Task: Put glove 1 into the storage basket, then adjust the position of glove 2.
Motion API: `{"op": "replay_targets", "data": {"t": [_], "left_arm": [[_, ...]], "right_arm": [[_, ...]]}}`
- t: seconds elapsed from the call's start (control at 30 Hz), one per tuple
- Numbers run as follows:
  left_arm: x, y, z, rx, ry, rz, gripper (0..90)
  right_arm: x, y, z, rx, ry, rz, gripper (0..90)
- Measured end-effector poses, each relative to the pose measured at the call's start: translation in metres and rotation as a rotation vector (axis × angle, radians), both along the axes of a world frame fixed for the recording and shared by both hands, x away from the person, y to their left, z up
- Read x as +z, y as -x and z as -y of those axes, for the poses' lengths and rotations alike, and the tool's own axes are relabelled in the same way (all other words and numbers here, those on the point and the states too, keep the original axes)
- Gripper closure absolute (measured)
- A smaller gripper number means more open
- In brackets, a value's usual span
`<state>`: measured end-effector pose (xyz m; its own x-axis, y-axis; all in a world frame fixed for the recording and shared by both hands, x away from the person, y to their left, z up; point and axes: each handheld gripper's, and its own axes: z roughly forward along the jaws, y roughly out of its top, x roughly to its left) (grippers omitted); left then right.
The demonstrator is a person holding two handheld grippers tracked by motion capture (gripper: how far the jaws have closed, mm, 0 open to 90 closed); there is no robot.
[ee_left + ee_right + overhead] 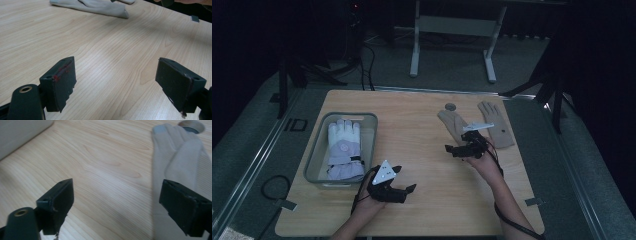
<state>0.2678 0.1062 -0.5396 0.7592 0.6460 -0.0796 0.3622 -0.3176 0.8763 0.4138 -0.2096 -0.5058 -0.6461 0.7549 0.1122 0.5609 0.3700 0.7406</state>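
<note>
Right tool (pixel 455 148) jaws apart, hovering low over the cuff end of the near beige glove (pixel 453 125); one jaw over the knit, the other over bare table (pixel 422 165). Left tool (pixel 403 182) jaws apart, idle near the front edge beside the clear bin (pixel 316 160), which holds a white-lavender ski glove (pixel 343 147). Second beige glove (pixel 495 125) lies just beyond. Judgement: centre both jaws on the cuff, press down, pinch one layer fully before lifting.
</note>
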Motion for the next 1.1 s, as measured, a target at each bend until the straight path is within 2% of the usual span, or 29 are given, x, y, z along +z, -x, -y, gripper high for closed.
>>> {"op": "replay_targets", "data": {"t": [0.07,0.2,0.37,0.5,0.83,1.0,1.1], "left_arm": [[-0.001,0.002,-0.001,-0.005,-0.003,0.006,16.5],[-0.002,0.005,-0.003,-0.010,0.001,0.016,16.5],[-0.002,0.006,-0.002,-0.016,-0.002,0.025,16.5],[-0.002,0.007,-0.002,-0.022,-0.008,0.031,16.5],[-0.001,0.010,0.001,-0.039,0.016,0.031,16.0],[-0.001,0.010,0.001,-0.031,0.030,0.032,16.0],[-0.001,0.010,0.002,-0.034,0.031,0.029,15.9]], "right_arm": [[-0.002,-0.001,0.005,-0.007,0.008,0.004,15.7],[0.000,-0.007,0.018,-0.024,0.005,0.025,30.0],[0.004,-0.019,0.030,-0.050,0.000,0.045,43.8],[0.002,-0.031,0.034,-0.063,0.032,0.054,50.3],[-0.013,-0.061,0.030,-0.104,0.076,0.052,51.8],[-0.024,-0.073,0.032,-0.142,0.071,0.029,49.4],[-0.031,-0.077,0.032,-0.143,0.089,0.019,47.6]]}}
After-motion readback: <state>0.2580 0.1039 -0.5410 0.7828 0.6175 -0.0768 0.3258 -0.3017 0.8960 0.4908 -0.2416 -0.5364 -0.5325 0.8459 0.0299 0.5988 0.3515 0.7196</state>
